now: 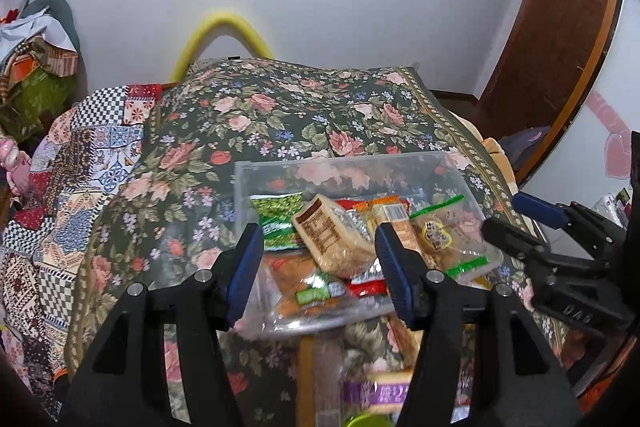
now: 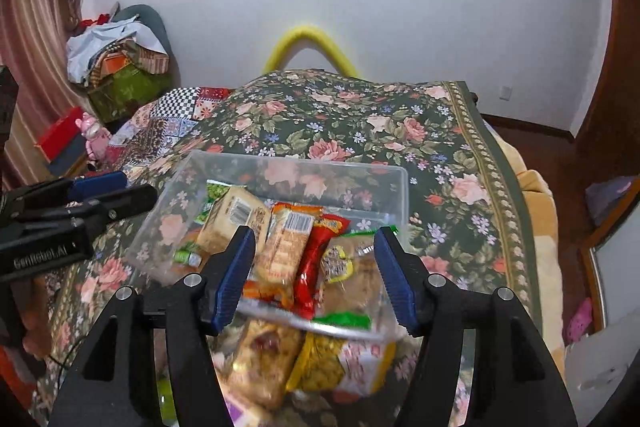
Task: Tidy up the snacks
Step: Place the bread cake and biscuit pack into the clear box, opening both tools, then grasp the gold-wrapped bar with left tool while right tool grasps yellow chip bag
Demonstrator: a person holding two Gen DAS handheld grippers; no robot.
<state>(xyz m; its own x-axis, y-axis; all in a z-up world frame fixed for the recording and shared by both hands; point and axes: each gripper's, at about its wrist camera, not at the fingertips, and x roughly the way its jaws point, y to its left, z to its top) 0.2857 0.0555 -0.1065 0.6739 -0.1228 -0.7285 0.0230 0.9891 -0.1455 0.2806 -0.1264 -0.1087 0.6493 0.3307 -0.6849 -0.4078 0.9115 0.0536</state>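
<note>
A clear plastic bin [image 1: 280, 167] [image 2: 400, 195] sits on the flowered bedspread and holds several snack packs: a tan cracker pack [image 1: 332, 239] [image 2: 234, 219], a green pack [image 1: 276, 217], a red pack [image 2: 316, 259] and a zip bag with a bun [image 1: 444, 235] [image 2: 352, 267]. My left gripper [image 1: 318, 267] is open and empty above the bin's near edge. My right gripper [image 2: 316, 275] is open and empty over the same bin. More loose snacks [image 2: 320, 359] [image 1: 384, 391] lie on the bed just in front of the bin.
The flowered bedspread [image 1: 300, 115] [image 2: 460, 155] covers the bed. A patchwork quilt [image 1: 80, 167] lies at left. Boxes and clothes [image 2: 120, 67] pile up by the wall at left. The bed's right edge drops to a wooden floor [image 2: 560, 187].
</note>
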